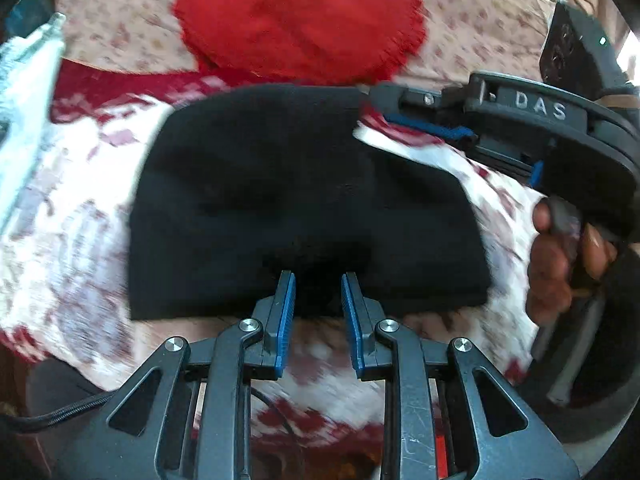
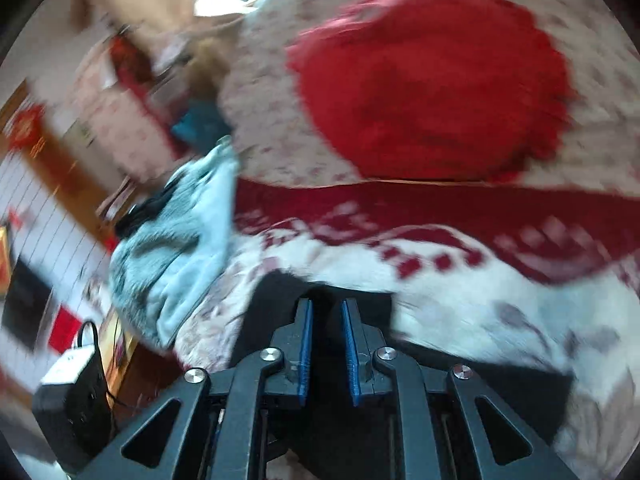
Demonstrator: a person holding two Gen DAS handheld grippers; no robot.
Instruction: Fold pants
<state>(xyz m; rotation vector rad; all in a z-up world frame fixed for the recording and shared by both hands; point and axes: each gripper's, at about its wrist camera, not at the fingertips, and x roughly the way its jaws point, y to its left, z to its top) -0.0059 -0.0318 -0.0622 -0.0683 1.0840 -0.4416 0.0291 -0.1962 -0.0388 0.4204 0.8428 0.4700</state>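
The black pants (image 1: pixel 304 200) lie folded into a compact block on a red and white patterned blanket (image 1: pixel 72 216). My left gripper (image 1: pixel 318 280) is at the near edge of the block, its blue pads (image 1: pixel 286 312) parted with dark cloth between them. My right gripper (image 1: pixel 394 114) shows at the block's far right corner, held by a hand (image 1: pixel 560 256). In the right wrist view the right gripper (image 2: pixel 327 306) has its pads (image 2: pixel 306 344) slightly apart over the black pants (image 2: pixel 280 292). Both views are blurred by motion.
A red fringed cloth (image 1: pixel 300 16) lies on a floral sheet (image 1: pixel 480 12) beyond the pants, also in the right wrist view (image 2: pixel 432 80). A light blue towel (image 2: pixel 180 256) lies at the left. A black box with cables (image 2: pixel 68 392) sits below the bed edge.
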